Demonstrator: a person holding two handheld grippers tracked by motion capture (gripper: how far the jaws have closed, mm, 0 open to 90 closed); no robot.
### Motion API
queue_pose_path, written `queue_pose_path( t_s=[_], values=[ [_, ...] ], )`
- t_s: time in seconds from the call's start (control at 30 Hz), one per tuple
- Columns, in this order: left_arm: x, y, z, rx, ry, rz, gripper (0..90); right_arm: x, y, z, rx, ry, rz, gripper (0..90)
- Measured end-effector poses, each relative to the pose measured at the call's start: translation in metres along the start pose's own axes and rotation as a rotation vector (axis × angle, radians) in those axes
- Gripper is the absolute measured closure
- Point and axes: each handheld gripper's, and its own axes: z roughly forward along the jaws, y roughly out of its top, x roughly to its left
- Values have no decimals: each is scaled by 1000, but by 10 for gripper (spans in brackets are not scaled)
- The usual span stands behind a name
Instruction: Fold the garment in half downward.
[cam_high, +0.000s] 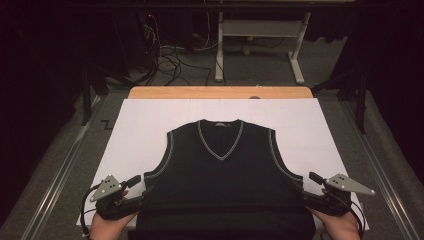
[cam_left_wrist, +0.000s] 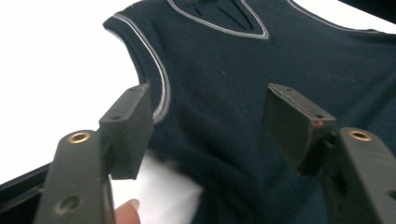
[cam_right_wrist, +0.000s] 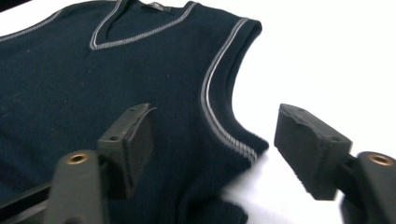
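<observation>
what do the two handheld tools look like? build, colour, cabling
Left tool and right tool: black bodies, each topped by a grey three-cornered plate with small holes. Black cables trail off both. In the gripper views the jaws are matte black blocky pads on arms with brass-coloured inserts. No sleeves visible.

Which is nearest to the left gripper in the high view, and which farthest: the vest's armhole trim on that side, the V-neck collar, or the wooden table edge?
From the left gripper:
1. Armhole trim of the vest, just up and inward from it.
2. V-neck collar, farther up at the vest's middle.
3. Wooden table edge, along the far side beyond the white sheet.
</observation>
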Motion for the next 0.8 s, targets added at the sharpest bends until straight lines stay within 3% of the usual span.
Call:
queue_pose_path(
  t_s=[0.17, 0.23, 0.27, 0.33, 0.43, 0.6, 0.8],
  values=[
    [5, 17, 11, -9, 24, 1, 174, -5, 18, 11, -32, -10, -10, 154],
    [6, 21, 14, -6, 14, -7, 138, -5, 21, 13, -30, -13, -12, 147],
    [6, 25, 18, 3, 7, -11, 32, -7, 26, 18, -34, -18, -10, 101],
    [6, 33, 24, 8, 1, -6, 0, -7, 29, 21, -31, -24, -10, 81],
    [5, 43, 30, -14, 13, 5, 0, -7, 34, 28, -25, -35, -14, 2],
    [6, 60, 44, -3, 28, 22, 0, -9, 40, 36, -33, -45, -16, 0],
    [16, 81, 59, 6, 53, 27, 0, -11, 45, 44, -27, -55, -16, 1]
  ],
)
